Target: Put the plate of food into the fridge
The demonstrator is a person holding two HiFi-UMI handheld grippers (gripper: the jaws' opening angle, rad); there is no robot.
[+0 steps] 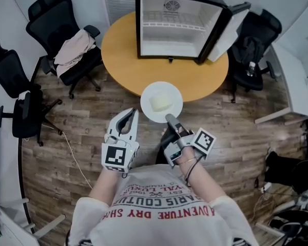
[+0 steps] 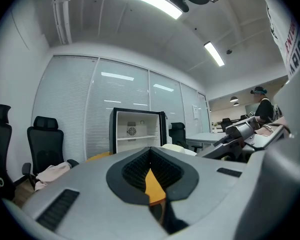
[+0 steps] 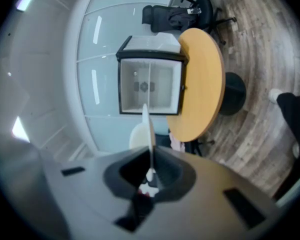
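A white plate (image 1: pixel 147 94) carries a pale block of food (image 1: pixel 160 102) and hangs in the air just before the round wooden table (image 1: pixel 124 60). My right gripper (image 1: pixel 170 120) is shut on the plate's near rim. In the right gripper view the plate (image 3: pixel 147 124) stands edge-on between the jaws (image 3: pixel 151 159), with the food (image 3: pixel 137 137) on its left. My left gripper (image 1: pixel 134 114) sits just left of the plate, shut and empty; its view (image 2: pixel 150 152) looks toward the fridge (image 2: pixel 137 129). The small black fridge (image 1: pixel 174 27) stands on the table, its door (image 1: pixel 230 28) swung open to the right, its shelves white and bare.
Black office chairs stand at the left, one (image 1: pixel 66 40) draped with a beige cloth (image 1: pixel 74 49). Another chair (image 1: pixel 254 50) is right of the table. A white desk (image 1: pixel 290 81) runs along the right. A thin cable (image 1: pixel 74 155) lies on the wood floor.
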